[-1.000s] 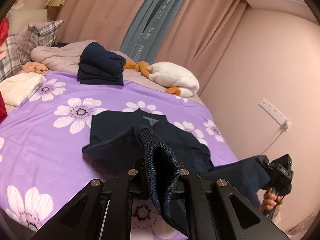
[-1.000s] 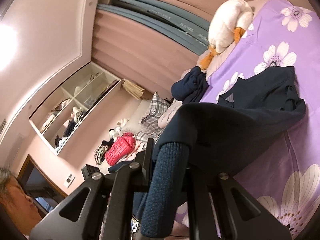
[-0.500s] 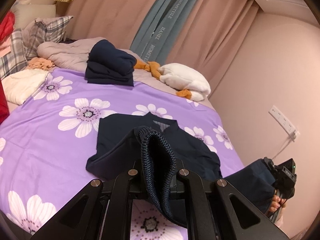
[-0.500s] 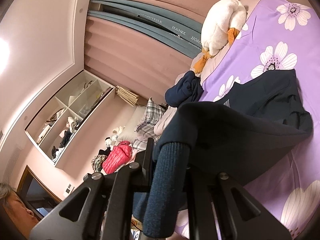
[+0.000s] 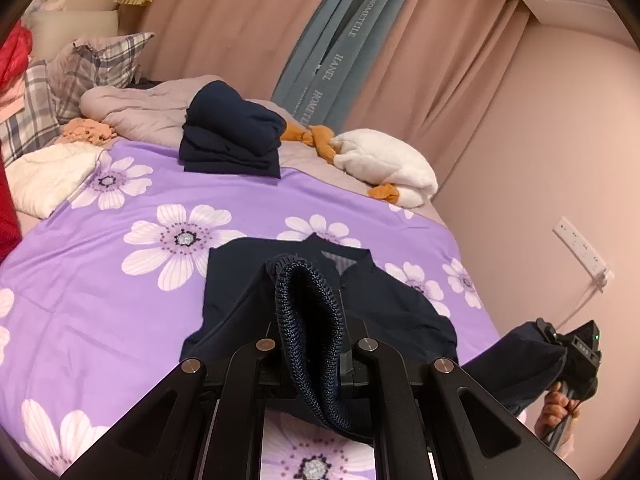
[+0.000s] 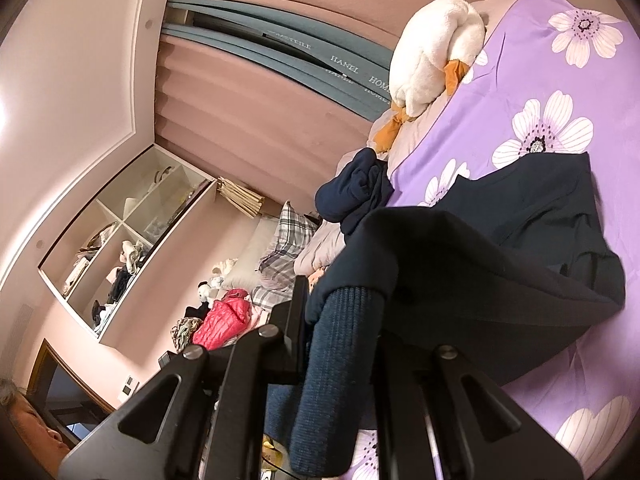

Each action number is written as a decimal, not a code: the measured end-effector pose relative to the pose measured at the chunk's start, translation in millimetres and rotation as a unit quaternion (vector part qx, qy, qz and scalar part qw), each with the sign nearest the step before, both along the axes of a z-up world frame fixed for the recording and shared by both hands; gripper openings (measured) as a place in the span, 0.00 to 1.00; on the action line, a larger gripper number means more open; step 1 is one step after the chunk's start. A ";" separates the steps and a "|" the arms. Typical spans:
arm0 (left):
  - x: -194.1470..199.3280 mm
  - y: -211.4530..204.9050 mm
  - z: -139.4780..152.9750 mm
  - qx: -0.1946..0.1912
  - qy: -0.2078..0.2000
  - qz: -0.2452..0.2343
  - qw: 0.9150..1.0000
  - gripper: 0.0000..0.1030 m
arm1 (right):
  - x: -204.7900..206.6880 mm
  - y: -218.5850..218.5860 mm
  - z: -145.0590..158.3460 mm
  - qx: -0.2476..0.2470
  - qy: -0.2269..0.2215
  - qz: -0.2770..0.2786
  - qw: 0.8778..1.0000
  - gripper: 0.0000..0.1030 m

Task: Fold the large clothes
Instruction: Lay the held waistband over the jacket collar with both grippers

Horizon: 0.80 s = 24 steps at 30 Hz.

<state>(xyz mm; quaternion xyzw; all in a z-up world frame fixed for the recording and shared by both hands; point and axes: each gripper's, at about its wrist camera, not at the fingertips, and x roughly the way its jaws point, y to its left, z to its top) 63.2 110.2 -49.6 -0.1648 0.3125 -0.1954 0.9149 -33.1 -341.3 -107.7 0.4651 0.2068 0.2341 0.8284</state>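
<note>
A dark navy sweater (image 5: 320, 304) lies partly spread on the purple flowered bedspread (image 5: 120, 280), its collar end toward the pink curtains (image 5: 224, 20) and its lower part lifted off the bed. The left gripper (image 5: 308, 356) is clamped on one ribbed cuff (image 5: 308, 320) of the sweater — the knit band stands up between the two black fingers and folds over them, with the sleeve running from it down to the garment's body. The right gripper (image 6: 340, 360) is likewise closed on the other ribbed cuff (image 6: 340, 360), which hangs down through its fingers while the sleeve arches up and over toward the body of the sweater on the bedspread. In the left wrist view the right gripper (image 5: 580, 352) shows at the sweater's right side, off the edge of the bed near the pink wall, with a hand (image 5: 558, 408) under it and navy cloth stretched to it.

Beyond the sweater, toward the curtains, a stack of folded navy clothes (image 5: 232, 136) sits at the far edge of the bedspread, on a grey-beige duvet (image 5: 136, 108). Right of the stack lies a white plush goose (image 5: 388, 168) with orange feet. Left of the stack are plaid pillows (image 5: 88, 64), and a white garment (image 5: 48, 184) rests on the bedspread's left side. A white power strip (image 5: 580, 246) is mounted on the wall right of the sweater.
</note>
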 end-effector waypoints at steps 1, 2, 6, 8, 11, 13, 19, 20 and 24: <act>2.4 0.1 0.1 0.000 0.000 0.001 1.000 0.07 | 1.0 -0.3 -0.9 -0.001 0.000 -0.001 1.000 0.11; 5.1 0.0 0.0 0.001 0.000 0.002 1.000 0.07 | 2.1 -0.4 -0.6 -0.002 0.001 -0.002 1.000 0.11; 14.7 -1.4 -1.1 0.006 0.003 0.005 1.000 0.07 | 9.7 -2.0 -1.1 -0.004 0.006 -0.006 1.000 0.11; 19.5 -1.9 -2.6 0.008 0.005 0.006 1.000 0.07 | 14.2 -2.2 -1.6 -0.004 0.008 -0.008 1.000 0.11; 25.3 -3.3 -3.7 0.011 0.007 0.008 1.000 0.07 | 21.4 -3.1 -2.1 -0.007 0.011 -0.009 1.000 0.11; 28.3 -4.4 -4.2 0.012 0.007 0.009 1.000 0.07 | 24.8 -2.7 -1.3 -0.010 0.012 -0.009 1.000 0.11; 39.4 -5.7 -4.8 0.019 0.009 0.012 1.000 0.07 | 38.5 -5.0 -0.9 -0.021 0.017 -0.014 1.000 0.11; 41.0 -6.6 -4.9 0.021 0.008 0.013 1.000 0.07 | 40.2 -5.6 -1.2 -0.023 0.017 -0.016 0.999 0.11; 49.4 -8.5 -7.4 0.029 0.009 0.018 0.999 0.07 | 50.1 -9.6 -3.2 -0.030 0.020 -0.023 0.999 0.11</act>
